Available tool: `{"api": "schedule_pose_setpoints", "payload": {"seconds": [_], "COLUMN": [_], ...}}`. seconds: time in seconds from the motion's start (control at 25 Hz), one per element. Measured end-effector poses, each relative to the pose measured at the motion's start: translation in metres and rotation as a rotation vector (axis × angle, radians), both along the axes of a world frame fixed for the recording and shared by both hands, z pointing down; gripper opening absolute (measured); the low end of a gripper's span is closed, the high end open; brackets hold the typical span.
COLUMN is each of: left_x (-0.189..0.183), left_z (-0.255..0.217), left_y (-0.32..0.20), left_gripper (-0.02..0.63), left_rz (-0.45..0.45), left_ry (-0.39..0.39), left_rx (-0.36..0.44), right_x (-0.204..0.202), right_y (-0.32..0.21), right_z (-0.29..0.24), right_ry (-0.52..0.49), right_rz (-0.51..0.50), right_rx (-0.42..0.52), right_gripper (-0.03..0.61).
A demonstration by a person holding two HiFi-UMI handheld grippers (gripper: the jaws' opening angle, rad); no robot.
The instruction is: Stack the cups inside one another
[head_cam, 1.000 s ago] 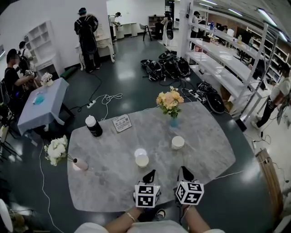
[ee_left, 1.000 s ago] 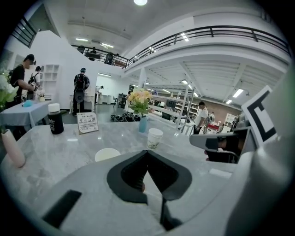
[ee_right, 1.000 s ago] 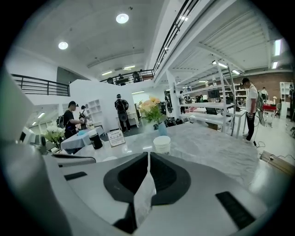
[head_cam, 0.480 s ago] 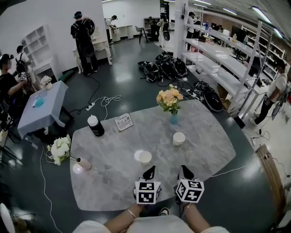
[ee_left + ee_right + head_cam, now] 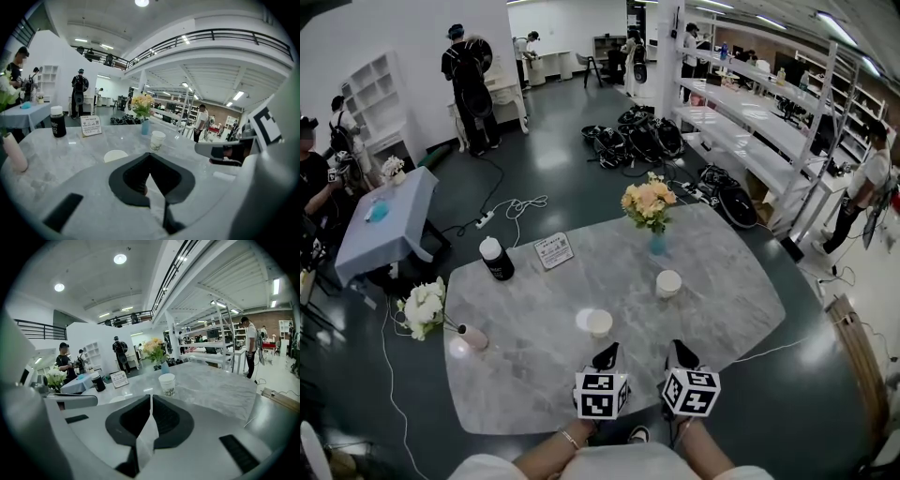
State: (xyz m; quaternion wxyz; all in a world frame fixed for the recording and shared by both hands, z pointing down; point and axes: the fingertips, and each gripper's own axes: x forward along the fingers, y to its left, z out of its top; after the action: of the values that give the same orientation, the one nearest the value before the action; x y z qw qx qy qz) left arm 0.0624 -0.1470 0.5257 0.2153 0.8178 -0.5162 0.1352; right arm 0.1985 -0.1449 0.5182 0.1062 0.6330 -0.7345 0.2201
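Note:
One white paper cup (image 5: pixel 599 323) stands on the grey marble table (image 5: pixel 722 309), just beyond my left gripper (image 5: pixel 606 357); a pale round shape touches its left side. In the left gripper view this cup (image 5: pixel 115 155) peeks over the gripper body. A second paper cup (image 5: pixel 668 283) stands farther right, ahead of my right gripper (image 5: pixel 680 354), and is seen upright in the right gripper view (image 5: pixel 167 384). Both grippers hover side by side near the table's front edge. The left gripper (image 5: pixel 150 155) and right gripper (image 5: pixel 151 397) have their tips together with nothing between them.
A black bottle (image 5: pixel 495 259) and a small sign card (image 5: pixel 551 251) stand at the table's back left. A vase of orange flowers (image 5: pixel 649 211) is at the back. White flowers (image 5: pixel 424 305) in a pink vase (image 5: pixel 472 337) lean at the left edge. People stand far off.
The head view has shifted slightly, so the table sits a little differently in frame. Both grippers and both cups stay where they were.

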Motion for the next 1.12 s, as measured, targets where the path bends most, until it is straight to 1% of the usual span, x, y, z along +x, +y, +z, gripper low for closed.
{"api": "schedule_pose_setpoints", "payload": {"seconds": [0.08,0.24,0.56,0.68,0.84,1.04,1.12], "left_x": [-0.002,-0.003,-0.009,-0.016,-0.033,-0.07,-0.084], "left_z": [0.001,0.003,0.004,0.007,0.013,0.026,0.034], "left_y": [0.001,0.001,0.003,0.004,0.007,0.014,0.017], "left_gripper": [-0.003,-0.003,-0.003,-0.003,-0.003,-0.003,-0.003], "left_rz": [-0.01,-0.021,-0.039,-0.053,-0.078,-0.16,-0.196], "left_ry": [0.011,-0.005,-0.01,-0.014,-0.027,-0.039,-0.041], "left_rx": [-0.01,-0.009,-0.012,-0.015,-0.03,-0.06,-0.08], "right_x": [0.0,0.001,-0.004,-0.015,-0.039,-0.078,-0.094], "right_y": [0.001,0.002,0.003,0.002,-0.003,-0.011,-0.013], "right_z": [0.0,0.0,0.001,0.003,0.009,0.028,0.037], "right_ry": [0.002,0.007,0.005,-0.012,-0.039,-0.058,-0.055], "right_rz": [0.0,-0.001,-0.02,-0.055,-0.124,-0.224,-0.266], "right_rx": [-0.001,-0.003,-0.004,0.001,-0.007,-0.05,-0.065], "right_gripper": [0.02,0.02,0.02,0.02,0.021,0.025,0.055]}}
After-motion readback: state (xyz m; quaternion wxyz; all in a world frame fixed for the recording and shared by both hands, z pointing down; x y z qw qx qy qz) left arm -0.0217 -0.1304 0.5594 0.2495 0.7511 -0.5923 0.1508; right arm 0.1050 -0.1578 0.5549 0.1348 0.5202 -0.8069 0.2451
